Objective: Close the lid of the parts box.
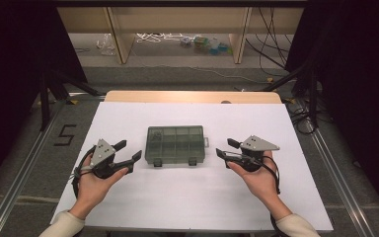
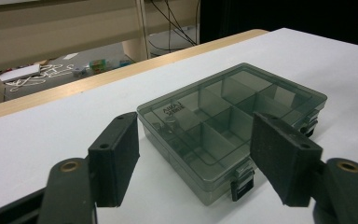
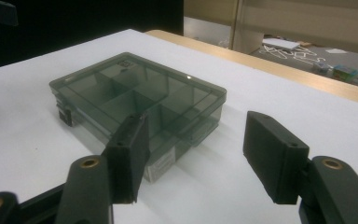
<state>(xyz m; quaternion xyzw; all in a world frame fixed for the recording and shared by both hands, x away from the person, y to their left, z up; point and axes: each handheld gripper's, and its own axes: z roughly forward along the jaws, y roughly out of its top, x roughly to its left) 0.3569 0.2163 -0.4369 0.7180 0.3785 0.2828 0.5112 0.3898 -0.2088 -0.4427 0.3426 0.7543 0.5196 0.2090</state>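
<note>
Smoky grey plastic box (image 1: pixel 175 144) at mid counter (image 1: pixel 192 197), lid down, both near latches apparently fastened. Left gripper (image 1: pixel 128 151) and right gripper (image 1: pixel 225 148) flanking it, jaws spread, grasping nothing. Closing seemingly done; nothing obvious left.

What sat in the smoky plastic compartment box (image 1: pixel 175 144) was too dim to make out, and its embossed lid lettering (image 2: pixel 173 109) was unreadable. The left gripper's (image 2: pixel 193 156) jaw hid one front latch; the clutter under the far shelves (image 1: pixel 200 43) was too small to identify.
</note>
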